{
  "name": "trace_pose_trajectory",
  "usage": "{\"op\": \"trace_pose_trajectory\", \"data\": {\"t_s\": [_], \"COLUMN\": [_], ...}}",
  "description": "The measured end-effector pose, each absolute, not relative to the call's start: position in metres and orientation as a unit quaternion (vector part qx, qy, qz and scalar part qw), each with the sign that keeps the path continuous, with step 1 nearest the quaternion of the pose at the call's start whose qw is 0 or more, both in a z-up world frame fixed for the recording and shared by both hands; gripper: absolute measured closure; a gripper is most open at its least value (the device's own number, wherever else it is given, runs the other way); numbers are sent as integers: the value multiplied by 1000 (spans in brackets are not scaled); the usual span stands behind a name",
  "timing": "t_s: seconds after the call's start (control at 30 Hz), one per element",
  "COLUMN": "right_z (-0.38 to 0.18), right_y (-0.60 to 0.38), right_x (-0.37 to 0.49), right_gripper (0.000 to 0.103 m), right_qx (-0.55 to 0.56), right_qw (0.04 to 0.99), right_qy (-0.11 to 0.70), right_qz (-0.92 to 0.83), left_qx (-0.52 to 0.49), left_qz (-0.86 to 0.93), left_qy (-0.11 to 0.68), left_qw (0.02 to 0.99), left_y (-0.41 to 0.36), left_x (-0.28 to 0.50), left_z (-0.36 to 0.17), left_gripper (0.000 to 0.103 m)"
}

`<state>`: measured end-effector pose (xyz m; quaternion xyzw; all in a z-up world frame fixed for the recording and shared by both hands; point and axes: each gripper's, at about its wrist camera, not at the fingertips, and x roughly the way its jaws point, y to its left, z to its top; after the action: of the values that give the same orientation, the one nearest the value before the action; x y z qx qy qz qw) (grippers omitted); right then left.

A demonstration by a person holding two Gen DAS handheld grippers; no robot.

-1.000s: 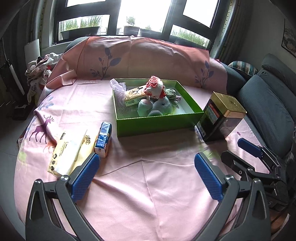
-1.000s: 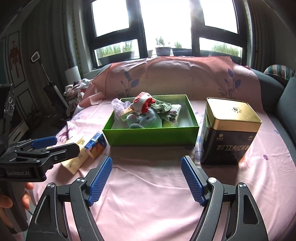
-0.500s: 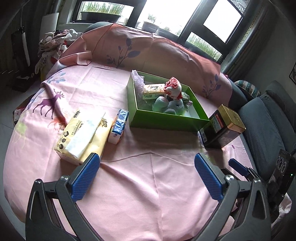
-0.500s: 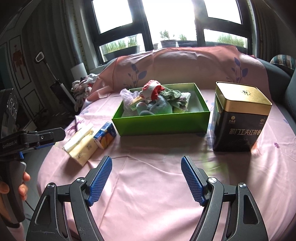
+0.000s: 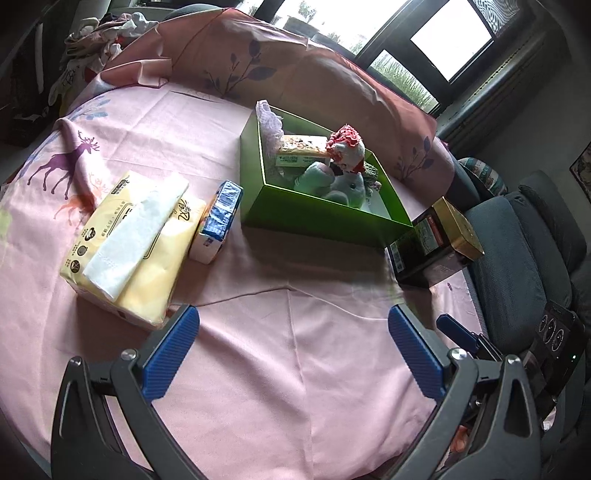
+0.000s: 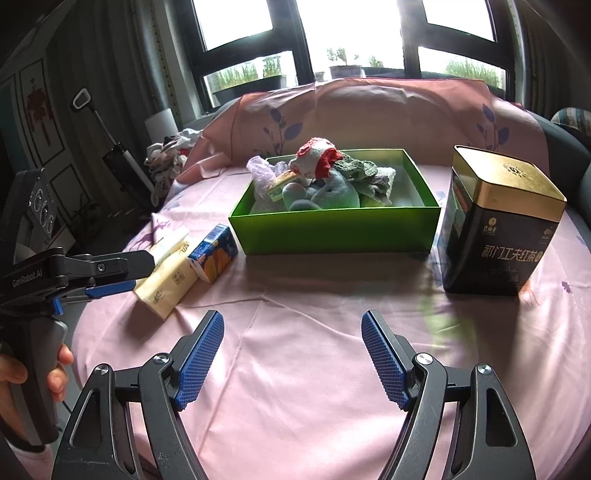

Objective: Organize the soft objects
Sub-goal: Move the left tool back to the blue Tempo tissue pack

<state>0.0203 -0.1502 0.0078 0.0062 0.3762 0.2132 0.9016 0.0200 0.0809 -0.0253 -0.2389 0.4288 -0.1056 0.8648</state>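
daylight from behind, soft shadows, heavy fisheye bend

the windows (image 6: 354, 33) ahead of me blow out white, leaving the walls dim. the green box (image 6: 332, 229) and the tin (image 6: 498, 236) cast soft shadows toward me on the pink cloth (image 6: 295, 332). a faint flare spots the cloth; edges curve and darken, corners black.

Left gripper (image 6: 122, 275) body, seen left of the right claw: "GenRobot.AI" in pale letters.
Black tea tin (image 6: 498, 229), beyond the right claw to its right: gold Chinese characters "祁门工夫红茶" on the front; small emblem above them, too small to read.
Yellow tissue pack (image 5: 133, 240), just beyond the left claw's left finger: large character "清"; other print too small.
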Motion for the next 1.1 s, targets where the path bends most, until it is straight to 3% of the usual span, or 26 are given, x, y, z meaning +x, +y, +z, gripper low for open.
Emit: {"op": "trace_pose_trajectory", "data": {"t_s": [0.43,1.1], "right_z": [-2,-4], "right_y": [-139,-136], "right_x": [34,39], "right_gripper": [26,26], "right_qx": [-9,-11], "right_qw": [897,896], "right_qy": [391,395], "right_qz": [206,201], "left_qx": [-198,-173], "left_qz": [-89,8], "left_qy": [459,459], "left_qw": [861,871], "left_y": [78,133], "left_x": [50,82], "left_z": [-64,-71], "left_gripper": [1,1]}}
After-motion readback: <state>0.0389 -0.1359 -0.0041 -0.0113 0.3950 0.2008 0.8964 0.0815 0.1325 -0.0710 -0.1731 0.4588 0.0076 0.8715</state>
